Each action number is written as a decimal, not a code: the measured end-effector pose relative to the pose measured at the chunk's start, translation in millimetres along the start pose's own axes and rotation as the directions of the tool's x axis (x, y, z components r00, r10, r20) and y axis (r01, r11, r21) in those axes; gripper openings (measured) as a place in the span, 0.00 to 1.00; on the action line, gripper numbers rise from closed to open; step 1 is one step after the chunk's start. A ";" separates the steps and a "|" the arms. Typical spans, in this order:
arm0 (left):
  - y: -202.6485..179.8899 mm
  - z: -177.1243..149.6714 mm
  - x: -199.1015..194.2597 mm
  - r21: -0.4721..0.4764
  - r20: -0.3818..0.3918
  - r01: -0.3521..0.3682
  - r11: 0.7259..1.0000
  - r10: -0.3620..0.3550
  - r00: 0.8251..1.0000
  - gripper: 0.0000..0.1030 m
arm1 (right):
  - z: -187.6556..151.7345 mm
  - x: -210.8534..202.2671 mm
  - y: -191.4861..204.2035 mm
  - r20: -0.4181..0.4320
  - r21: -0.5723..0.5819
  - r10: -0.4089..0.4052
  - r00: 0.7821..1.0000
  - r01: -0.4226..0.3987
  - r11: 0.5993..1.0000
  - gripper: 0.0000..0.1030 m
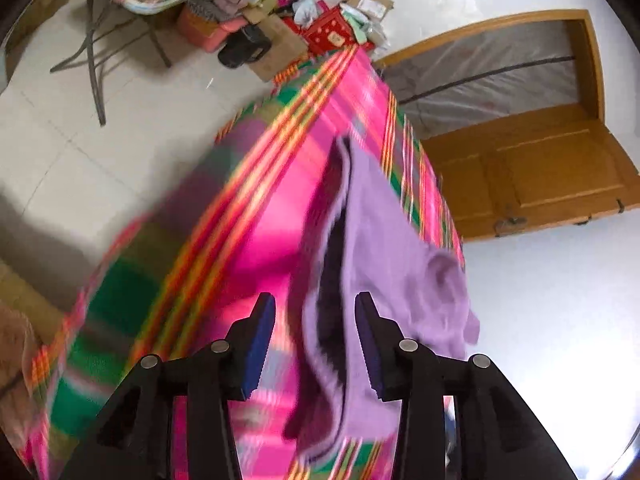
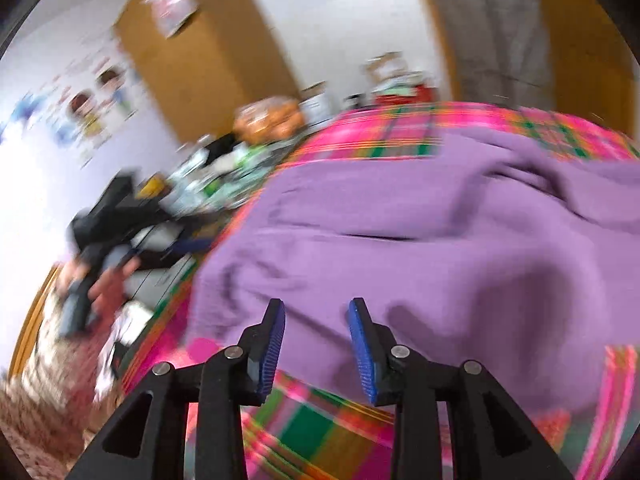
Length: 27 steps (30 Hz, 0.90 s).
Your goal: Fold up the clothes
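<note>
- Left gripper (image 1: 315, 344): jaws spread, nothing pinched; fabric edge seen between the pads, contact can't be judged through the blur.
- Right gripper (image 2: 317, 346): jaws spread, empty, just over the near hem.
- Purple garment (image 2: 420, 216) lies rumpled on a pink/green plaid cloth (image 2: 316, 424); in left view it is streaked, a dark inner fold showing, lower part cut off by the gripper body.
- Hand (image 2: 106, 288) w/ other gripper at left, too smeared for detail.
- Beyond: white tile floor (image 1: 120, 128), folding table legs (image 1: 96, 64), boxes & clutter (image 1: 280, 32), wooden door (image 1: 552, 172).
- Wall posters (image 2: 92, 104) unreadable.
</note>
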State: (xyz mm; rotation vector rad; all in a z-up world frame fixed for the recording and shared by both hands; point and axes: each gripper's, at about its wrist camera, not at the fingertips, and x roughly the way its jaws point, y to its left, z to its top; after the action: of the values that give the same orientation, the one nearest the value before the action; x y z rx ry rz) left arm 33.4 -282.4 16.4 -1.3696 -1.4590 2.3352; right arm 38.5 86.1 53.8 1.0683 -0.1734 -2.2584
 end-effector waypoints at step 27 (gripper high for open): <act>-3.8 -94.6 -1.1 0.057 0.088 -0.127 0.990 0.122 0.989 0.42 | -47.5 -50.4 -129.3 0.055 0.397 -0.155 0.986 0.121 0.910 0.46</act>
State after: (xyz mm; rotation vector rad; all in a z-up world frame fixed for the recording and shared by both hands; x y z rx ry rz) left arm 99.6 -215.6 5.4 -1.4013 -1.3450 2.5209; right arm 34.9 225.2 7.8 1.2171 -0.6287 -2.4622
